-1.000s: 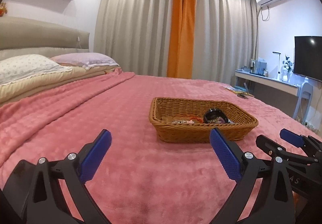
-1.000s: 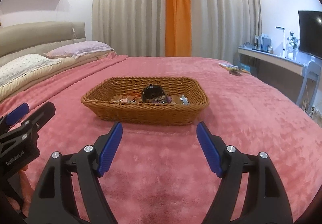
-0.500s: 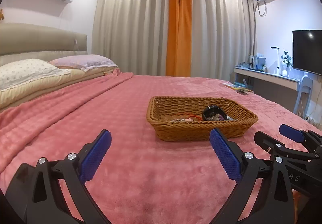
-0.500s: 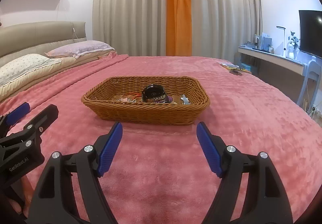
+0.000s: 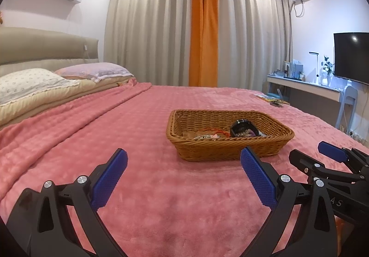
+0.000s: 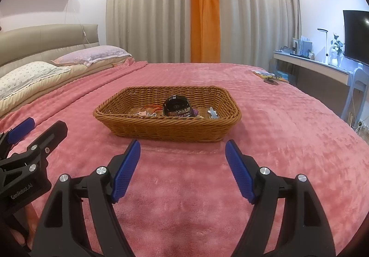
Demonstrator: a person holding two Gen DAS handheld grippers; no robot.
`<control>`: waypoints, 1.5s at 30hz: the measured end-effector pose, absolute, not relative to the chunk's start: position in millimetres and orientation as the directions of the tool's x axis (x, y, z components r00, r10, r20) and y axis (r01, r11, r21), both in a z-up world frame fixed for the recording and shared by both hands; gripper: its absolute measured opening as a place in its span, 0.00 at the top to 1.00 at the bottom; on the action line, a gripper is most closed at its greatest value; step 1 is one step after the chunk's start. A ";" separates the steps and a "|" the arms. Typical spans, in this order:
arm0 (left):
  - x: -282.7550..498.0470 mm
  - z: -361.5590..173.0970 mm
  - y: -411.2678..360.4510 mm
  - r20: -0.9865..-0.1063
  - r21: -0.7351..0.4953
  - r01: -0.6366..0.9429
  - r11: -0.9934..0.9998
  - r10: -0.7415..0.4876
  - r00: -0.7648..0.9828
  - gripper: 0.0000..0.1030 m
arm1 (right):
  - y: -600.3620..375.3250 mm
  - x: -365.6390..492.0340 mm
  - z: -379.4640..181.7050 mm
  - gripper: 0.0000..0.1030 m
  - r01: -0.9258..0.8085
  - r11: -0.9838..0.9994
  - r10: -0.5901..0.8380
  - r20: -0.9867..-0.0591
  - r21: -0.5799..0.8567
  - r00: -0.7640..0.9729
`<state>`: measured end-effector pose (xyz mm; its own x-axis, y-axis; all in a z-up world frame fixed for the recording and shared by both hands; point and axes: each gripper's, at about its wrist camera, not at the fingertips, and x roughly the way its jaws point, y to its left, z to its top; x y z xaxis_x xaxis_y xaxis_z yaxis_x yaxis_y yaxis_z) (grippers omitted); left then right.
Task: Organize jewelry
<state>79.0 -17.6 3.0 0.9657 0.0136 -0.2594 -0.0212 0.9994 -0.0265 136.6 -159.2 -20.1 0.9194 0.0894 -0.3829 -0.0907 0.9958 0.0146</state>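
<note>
Pink bedspread (image 6: 288, 141); tongs (image 6: 27, 139) marked "GenRobot.AI"

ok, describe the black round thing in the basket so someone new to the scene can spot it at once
Start at the pink bedspread, where a single brown wicker basket sits in the middle. Look inside it, slightly right of centre, among the loose jewelry. The black round container is the only dark, tall item there, tilted so its round face shows, with beaded strands against its base; everything around it lies flat and small.
</note>
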 end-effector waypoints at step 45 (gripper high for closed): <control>83.3 0.5 -18.4 -0.283 -0.020 -0.020 1.000 0.014 0.959 0.07 | -160.3 136.6 -20.4 0.28 -0.097 0.995 0.096 -0.394 0.019 0.914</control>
<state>83.3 -18.4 0.5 0.9590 0.0138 -0.2831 -0.0204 0.9996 -0.0203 136.6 -160.3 -20.4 0.9141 0.0965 -0.3939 -0.0967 0.9951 0.0193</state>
